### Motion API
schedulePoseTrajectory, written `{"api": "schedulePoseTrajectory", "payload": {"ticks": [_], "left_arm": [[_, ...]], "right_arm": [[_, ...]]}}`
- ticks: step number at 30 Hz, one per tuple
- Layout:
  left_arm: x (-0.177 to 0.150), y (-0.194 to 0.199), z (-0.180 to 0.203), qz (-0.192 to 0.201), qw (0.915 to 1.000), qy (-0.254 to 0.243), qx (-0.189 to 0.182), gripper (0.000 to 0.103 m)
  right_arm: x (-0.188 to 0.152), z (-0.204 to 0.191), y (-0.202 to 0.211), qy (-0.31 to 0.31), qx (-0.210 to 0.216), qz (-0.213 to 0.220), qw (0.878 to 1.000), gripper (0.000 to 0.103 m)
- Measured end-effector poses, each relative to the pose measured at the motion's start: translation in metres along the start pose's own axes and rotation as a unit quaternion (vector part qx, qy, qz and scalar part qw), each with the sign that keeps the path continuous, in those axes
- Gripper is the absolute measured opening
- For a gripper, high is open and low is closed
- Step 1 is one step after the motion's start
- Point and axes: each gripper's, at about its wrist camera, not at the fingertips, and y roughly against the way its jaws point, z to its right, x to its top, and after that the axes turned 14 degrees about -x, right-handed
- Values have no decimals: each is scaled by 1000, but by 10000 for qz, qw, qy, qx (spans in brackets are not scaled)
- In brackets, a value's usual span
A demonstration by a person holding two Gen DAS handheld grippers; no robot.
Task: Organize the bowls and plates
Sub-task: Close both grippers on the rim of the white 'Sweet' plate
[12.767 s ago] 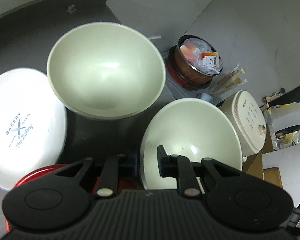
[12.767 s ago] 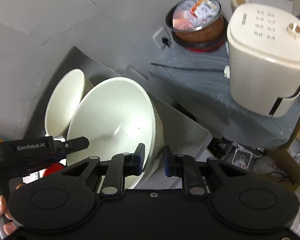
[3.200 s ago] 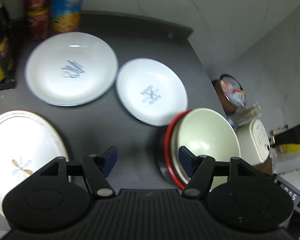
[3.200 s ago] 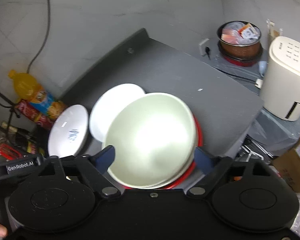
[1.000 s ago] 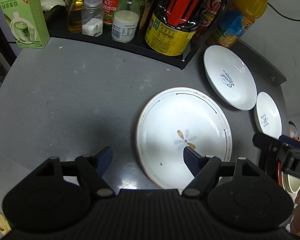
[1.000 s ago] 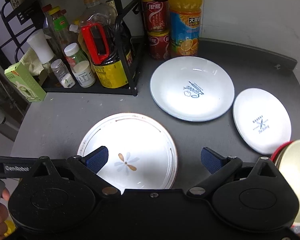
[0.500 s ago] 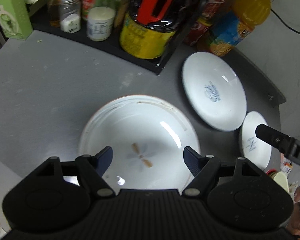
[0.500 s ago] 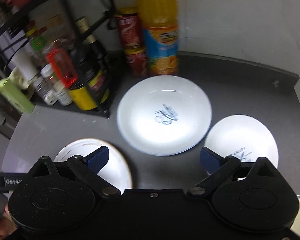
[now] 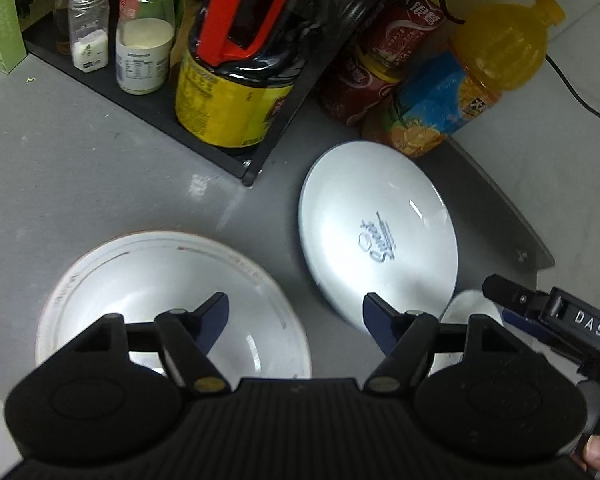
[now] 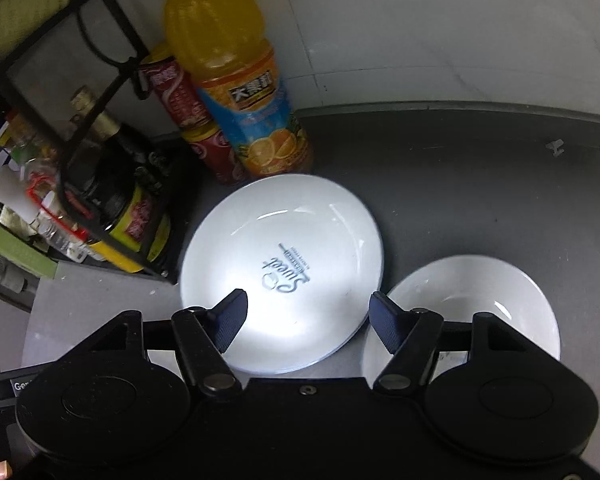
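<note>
My right tool (image 10: pixel 306 316), jaws closing on nothing yet, hangs over the Sweet plate (image 10: pixel 281 270) near the bench's back edge, left tool (image 9: pixel 296 320) spread and narrowing, empty; I should pinch the near rim squarely.

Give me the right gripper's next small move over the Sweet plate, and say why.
Probably lower the right gripper toward the near rim of the Sweet plate. Its jaws are closing, yet nothing sits between them; the plate lies flat on the counter, apart from the smaller plate, so its edge looks free to grip.
</note>
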Motion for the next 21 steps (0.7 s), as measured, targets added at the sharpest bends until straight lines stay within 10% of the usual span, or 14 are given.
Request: {"api": "schedulePoseTrajectory", "payload": {"ticks": [5, 21], "left_arm": [[9, -19, 3, 170, 9996, 211, -15, 67], [39, -66, -17, 374, 9958, 825, 158, 40]], "right_arm": [[13, 10, -22, 0, 132, -178, 9998, 47], [43, 34, -88, 97, 75, -545, 9984, 33]]}}
